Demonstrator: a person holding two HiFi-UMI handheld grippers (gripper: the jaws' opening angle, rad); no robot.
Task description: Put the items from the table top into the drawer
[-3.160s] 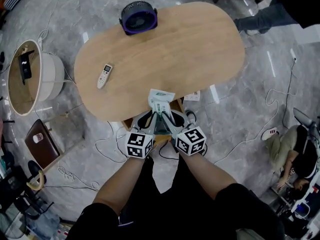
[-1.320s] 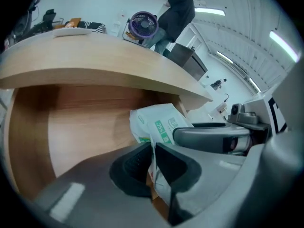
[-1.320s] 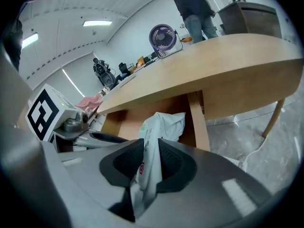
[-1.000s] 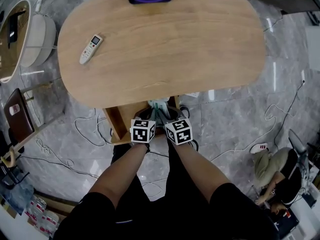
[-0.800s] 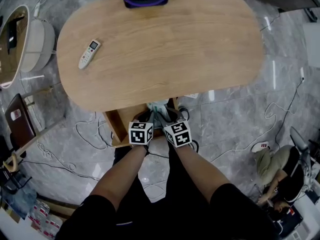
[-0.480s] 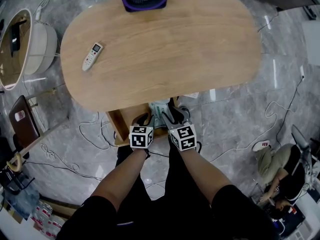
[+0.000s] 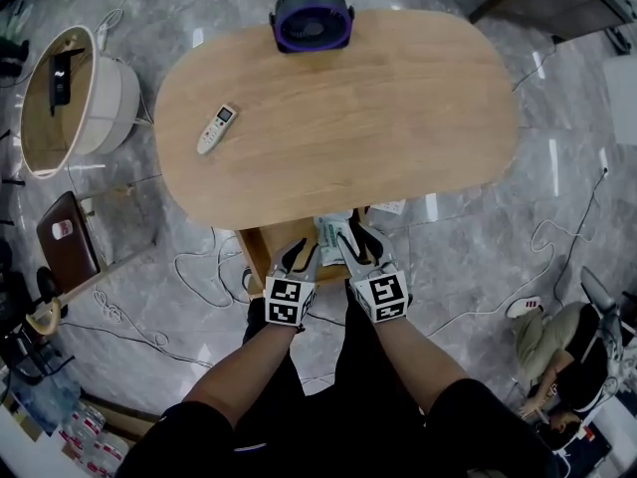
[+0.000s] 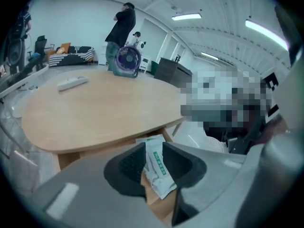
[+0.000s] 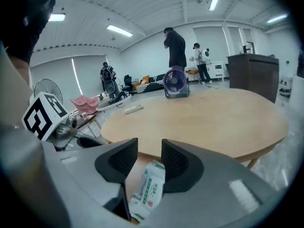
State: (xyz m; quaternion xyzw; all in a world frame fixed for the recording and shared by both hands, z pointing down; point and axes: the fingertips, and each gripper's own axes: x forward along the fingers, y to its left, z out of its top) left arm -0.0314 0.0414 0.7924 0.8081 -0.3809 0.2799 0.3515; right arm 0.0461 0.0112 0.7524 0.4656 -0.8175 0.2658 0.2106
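Note:
A white and green wipes pack (image 7: 333,233) lies in the open wooden drawer (image 7: 267,250) under the near edge of the oval wooden table (image 7: 378,118). My left gripper (image 7: 301,256) and right gripper (image 7: 355,243) hover just above the drawer, both open and empty. In the left gripper view the pack (image 8: 159,167) shows through the gap of the left gripper (image 8: 153,151). Below the right gripper (image 9: 148,151) the pack (image 9: 147,189) rests on the drawer floor (image 9: 130,175). A white remote (image 7: 216,127) and a purple fan (image 7: 312,16) stay on the table top.
A round white side table (image 7: 75,103) stands to the left, with a brown stool (image 7: 65,247) near it. Cables trail over the grey floor (image 7: 199,272). A person sits on the floor at the lower right (image 7: 567,337). Two people stand beyond the fan (image 9: 176,49).
Both grippers carried the pack down from the table edge into the drawer, then let go and drew back and slightly apart. The pack now lies free in the drawer.

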